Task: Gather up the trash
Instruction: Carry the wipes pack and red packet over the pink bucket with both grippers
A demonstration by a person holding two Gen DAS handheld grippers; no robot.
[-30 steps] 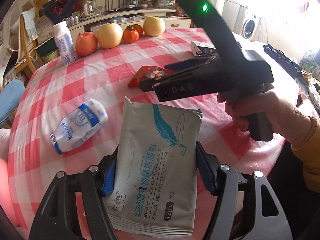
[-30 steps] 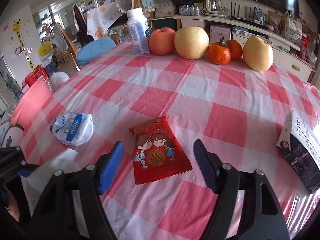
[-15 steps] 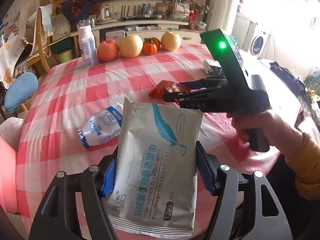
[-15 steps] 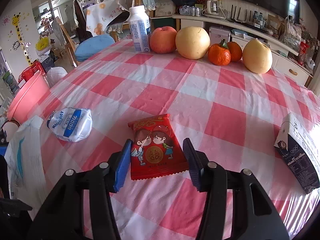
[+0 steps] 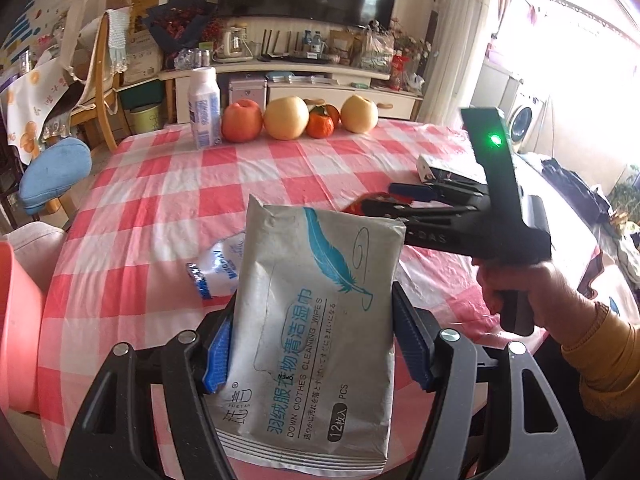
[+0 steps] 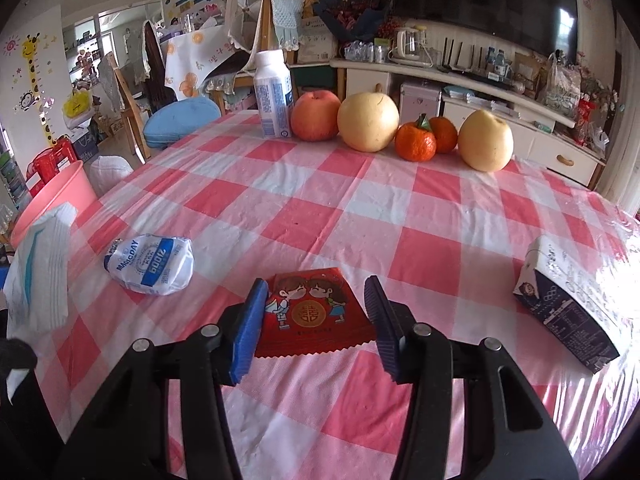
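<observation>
The left gripper (image 5: 310, 344) is clamping one grey wet-wipes pack (image 5: 316, 320) at lower centre. The right gripper (image 6: 316, 322) is squeezing one red snack packet (image 6: 314, 312). One white wrapper (image 6: 150, 264) is lying left; five fruits (image 6: 368, 122) are sitting along the top.

In the left wrist view, the wipes pack (image 5: 312, 320) covered most of the crumpled white wrapper (image 5: 218, 266) at centre-left, and the red packet (image 5: 360, 206) showed only as a sliver. The pink bin (image 5: 16, 320) was cut off by the left edge. At lower right of the right wrist view, glare washed out the carton (image 6: 568, 300) top.
</observation>
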